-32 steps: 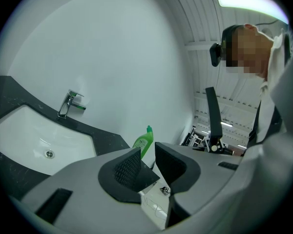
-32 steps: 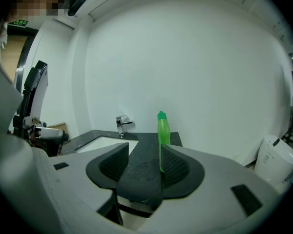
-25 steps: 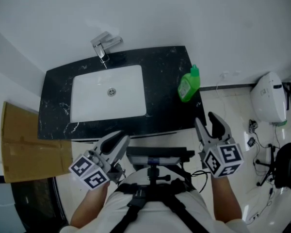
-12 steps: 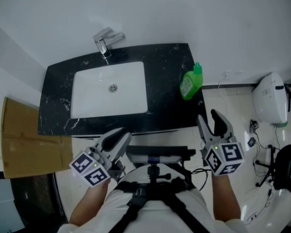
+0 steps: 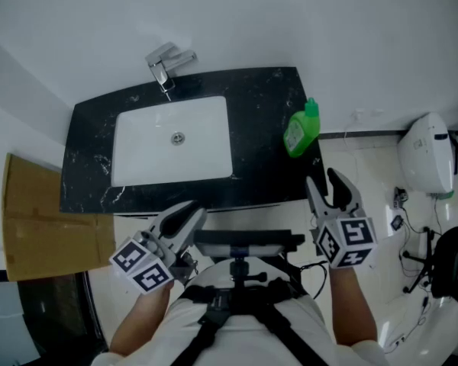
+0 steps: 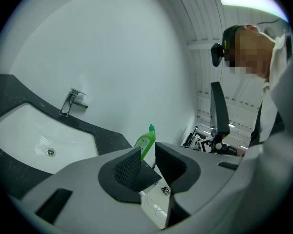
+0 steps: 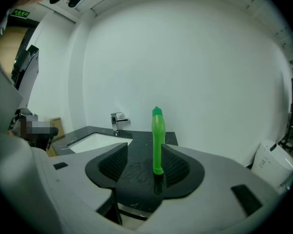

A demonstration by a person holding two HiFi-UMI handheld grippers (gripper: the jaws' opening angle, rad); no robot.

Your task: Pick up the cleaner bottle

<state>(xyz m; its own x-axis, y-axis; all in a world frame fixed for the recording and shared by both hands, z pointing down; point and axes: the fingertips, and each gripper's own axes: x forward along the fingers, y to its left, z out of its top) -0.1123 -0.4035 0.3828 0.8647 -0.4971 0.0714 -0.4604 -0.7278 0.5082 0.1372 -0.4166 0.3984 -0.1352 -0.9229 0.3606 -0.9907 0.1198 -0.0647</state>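
Note:
The green cleaner bottle (image 5: 300,133) stands upright at the right end of the black counter (image 5: 263,105), beside the white basin. My right gripper (image 5: 326,183) hovers in front of the counter's edge, short of the bottle, open and pointing at it. In the right gripper view the bottle (image 7: 157,140) shows through the gap of the open right gripper (image 7: 144,165), well beyond the fingertips. My left gripper (image 5: 185,218) is held low in front of the counter, open with nothing between its jaws. In the left gripper view the bottle (image 6: 145,143) stands far past the left gripper (image 6: 147,162).
A chrome faucet (image 5: 166,65) stands behind the white sink (image 5: 137,128), against the white wall. Brown cardboard (image 5: 38,219) leans at the counter's left. A white fixture (image 5: 425,152) and a black stand (image 5: 446,258) are on the floor at the right.
The right gripper has edged slightly left, toward the counter. The left gripper and the bottle stay where they were.

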